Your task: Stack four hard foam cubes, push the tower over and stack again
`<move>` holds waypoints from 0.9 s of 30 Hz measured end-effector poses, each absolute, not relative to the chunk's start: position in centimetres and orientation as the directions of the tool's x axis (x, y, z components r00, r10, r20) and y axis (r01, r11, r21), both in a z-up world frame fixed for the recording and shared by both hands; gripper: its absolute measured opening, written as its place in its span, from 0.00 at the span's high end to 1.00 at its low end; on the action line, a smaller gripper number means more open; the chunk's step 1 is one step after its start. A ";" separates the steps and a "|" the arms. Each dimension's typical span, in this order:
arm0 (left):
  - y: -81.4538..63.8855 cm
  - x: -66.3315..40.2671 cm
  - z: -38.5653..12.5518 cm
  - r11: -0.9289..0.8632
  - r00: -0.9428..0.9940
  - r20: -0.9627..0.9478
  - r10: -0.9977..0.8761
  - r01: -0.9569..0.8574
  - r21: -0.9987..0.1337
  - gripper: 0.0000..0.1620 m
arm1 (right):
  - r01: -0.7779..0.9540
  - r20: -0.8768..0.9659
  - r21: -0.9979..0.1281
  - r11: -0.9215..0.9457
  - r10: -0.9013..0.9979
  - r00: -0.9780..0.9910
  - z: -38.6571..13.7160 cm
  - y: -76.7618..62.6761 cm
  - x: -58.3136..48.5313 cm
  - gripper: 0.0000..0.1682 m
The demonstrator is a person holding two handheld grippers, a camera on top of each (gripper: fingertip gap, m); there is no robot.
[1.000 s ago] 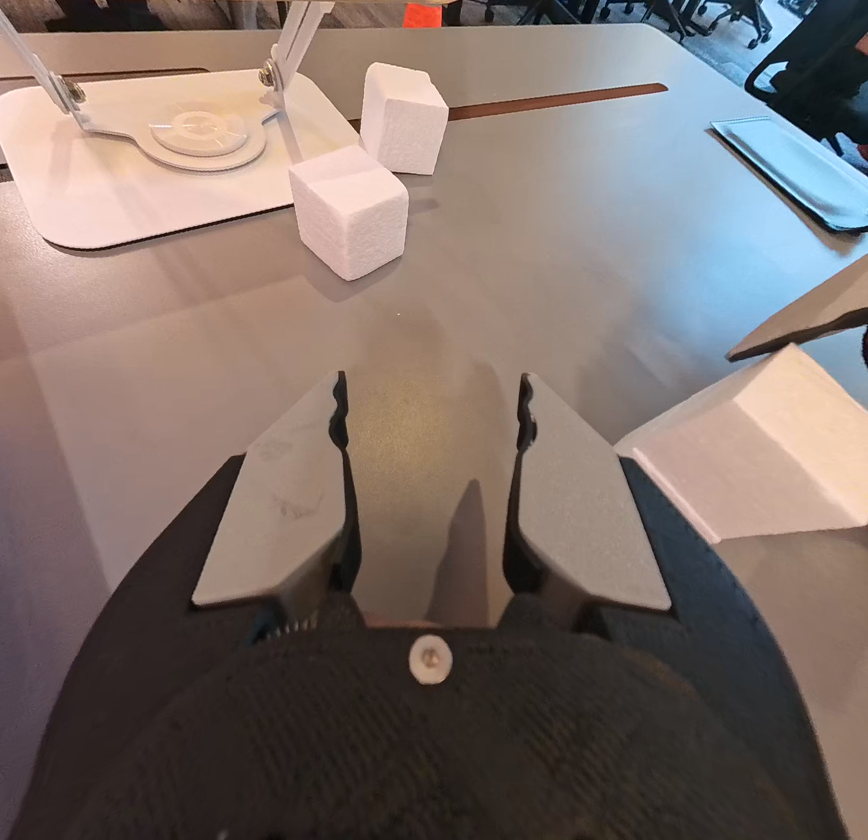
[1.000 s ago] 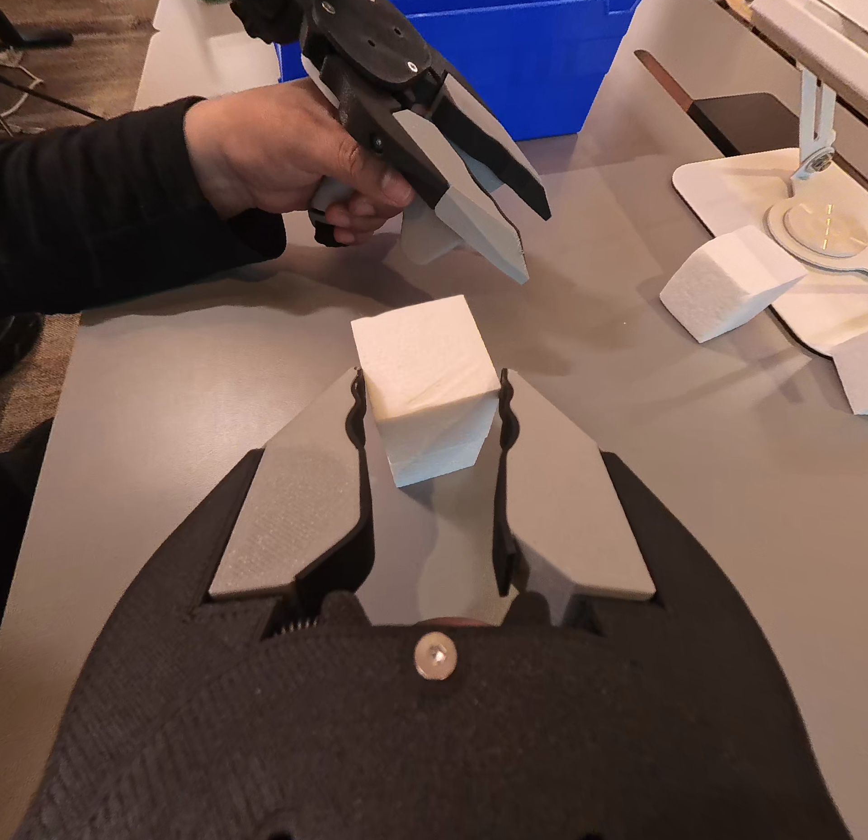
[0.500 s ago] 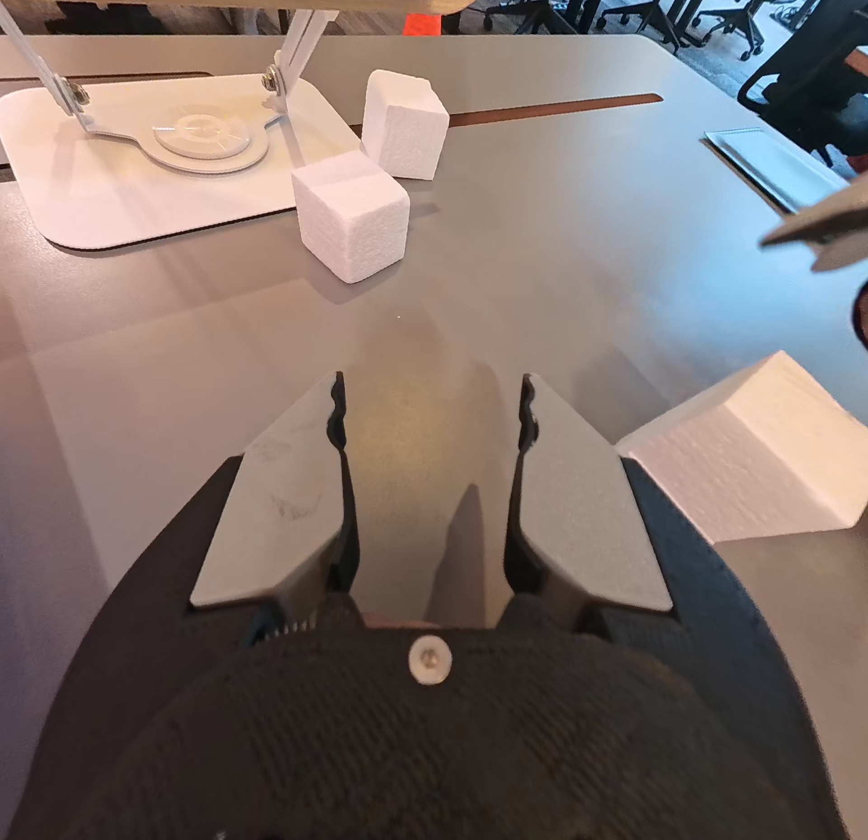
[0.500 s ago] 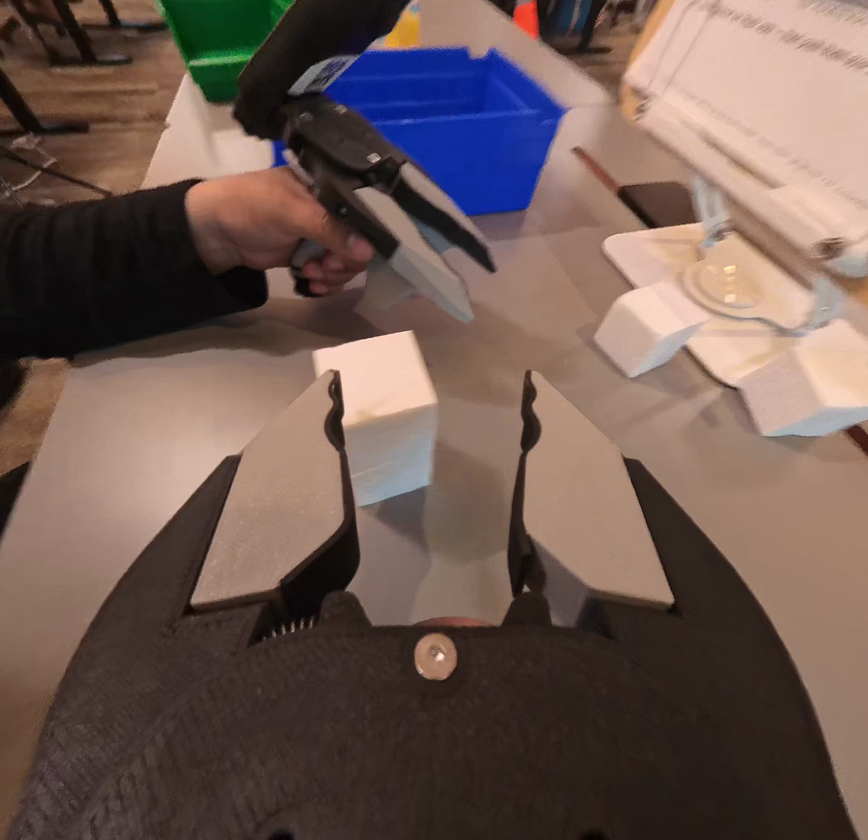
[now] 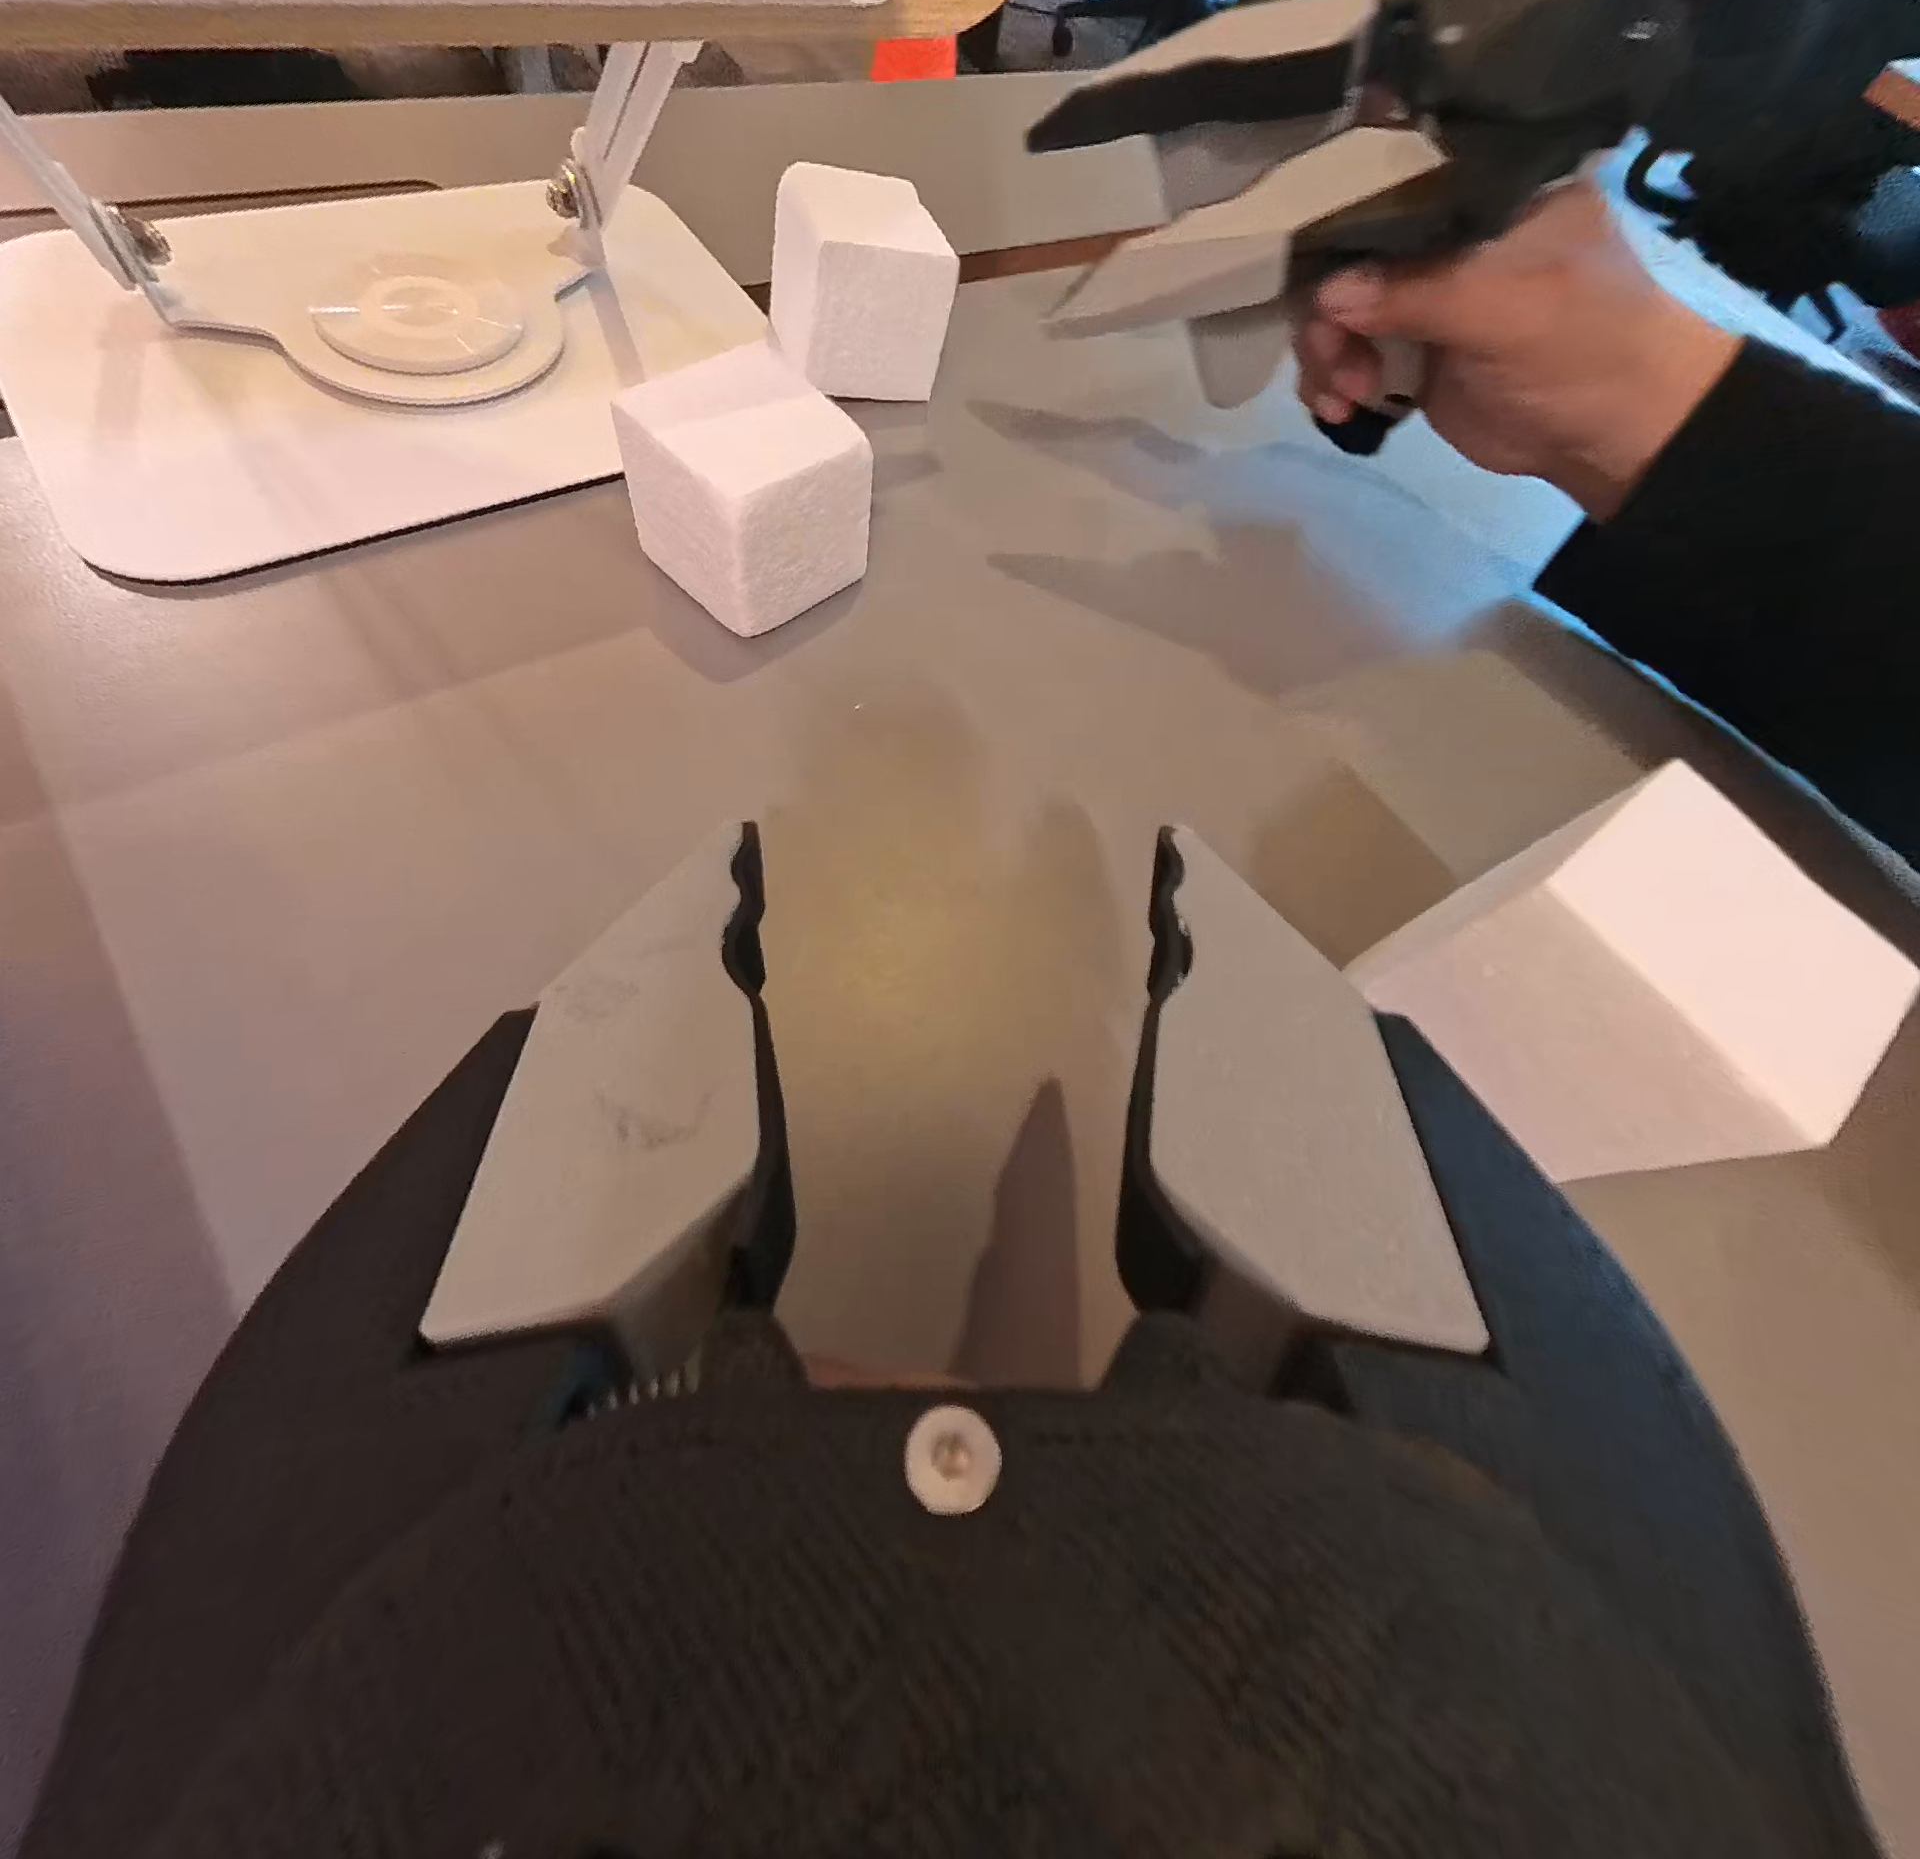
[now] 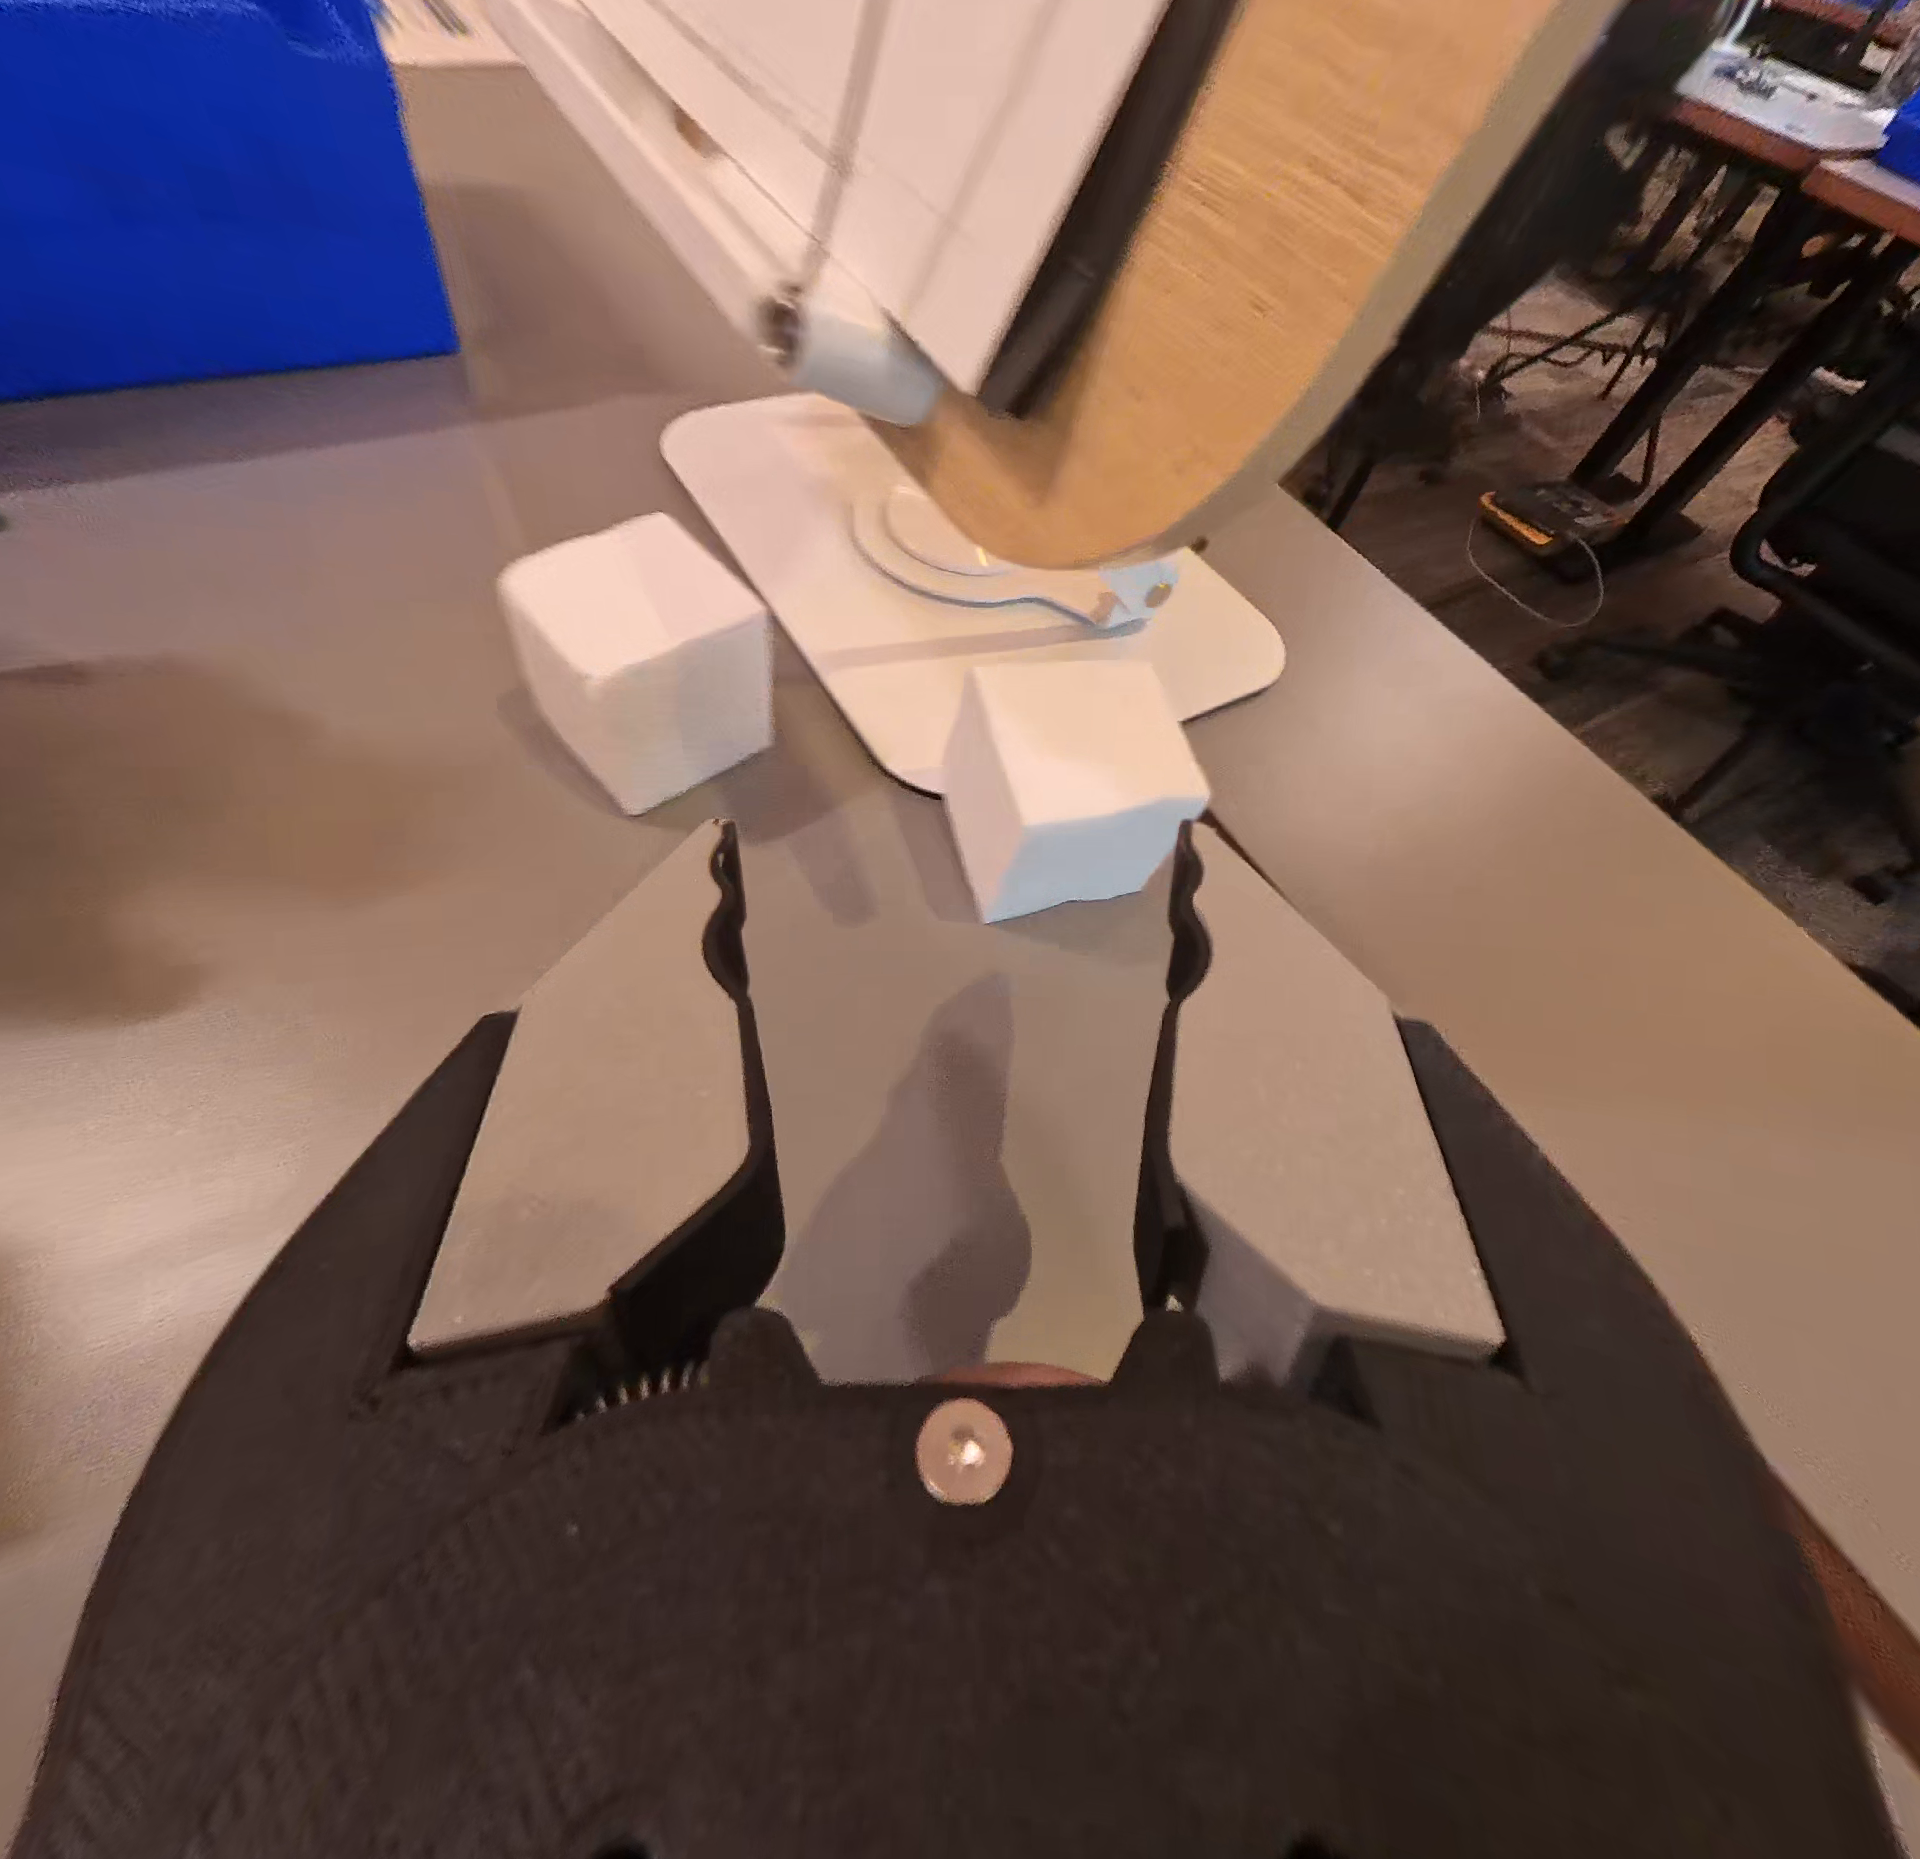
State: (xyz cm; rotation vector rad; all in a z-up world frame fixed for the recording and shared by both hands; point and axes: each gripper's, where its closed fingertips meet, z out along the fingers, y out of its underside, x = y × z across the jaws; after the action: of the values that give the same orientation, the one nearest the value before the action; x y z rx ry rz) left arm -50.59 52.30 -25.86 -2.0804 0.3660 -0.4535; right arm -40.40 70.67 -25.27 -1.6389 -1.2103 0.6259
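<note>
Two white foam cubes sit by the stand's base: a near cube (image 5: 743, 490) and a far cube (image 5: 862, 292). They also show in the right wrist view, the near cube (image 6: 634, 656) on the left and the far cube (image 6: 1070, 770) on the right. A third white foam block (image 5: 1642, 968) stands at my left gripper's right; I cannot tell if it is one cube or a stack. My left gripper (image 5: 956, 853) is open and empty above bare table. My right gripper (image 6: 956, 843) is open and empty, its right fingertip (image 6: 1184, 874) close to the far cube. It also shows held in a hand (image 5: 1195, 168).
A white stand base (image 5: 208, 438) with a raised board lies behind the cubes, and it overhangs them in the right wrist view (image 6: 1039, 604). A blue bin (image 6: 197, 168) stands at the far left. The grey table's edge (image 6: 1558, 770) runs along the right, with office chairs beyond. Measured from the fingertips, the far cube (image 6: 1070, 770) is 4 cm or so from the right gripper and 25 cm from the left. My left wrist view (image 5: 907, 223) looks at it from another angle.
My right gripper opened off the foam block it was closed around, lifted away and swung over to the two cubes by the stand. My left gripper barely moved.
</note>
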 end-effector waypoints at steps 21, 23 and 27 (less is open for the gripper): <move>52.4 -50.3 -26.9 -0.530 0.888 0.162 -0.430 -0.103 -0.842 0.54 | 0.448 0.032 -0.889 -0.089 0.966 0.255 -23.2 64.5 -36.8 0.69; 52.5 -50.4 -27.0 -0.532 0.891 0.158 -0.426 -0.105 -0.840 0.54 | 0.429 0.019 -0.900 -0.075 0.977 0.211 -20.9 60.6 -36.3 0.69; 52.6 -50.7 -27.4 -0.541 0.895 0.167 -0.413 -0.094 -0.836 0.54 | 0.444 0.047 -0.896 -0.016 0.990 0.132 -17.5 53.1 -37.0 0.69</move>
State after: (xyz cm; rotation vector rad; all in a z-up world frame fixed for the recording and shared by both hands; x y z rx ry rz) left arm -50.73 52.65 -27.41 -2.1210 0.3631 -0.4320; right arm -36.98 53.09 -17.50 -1.5870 -1.4316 0.8381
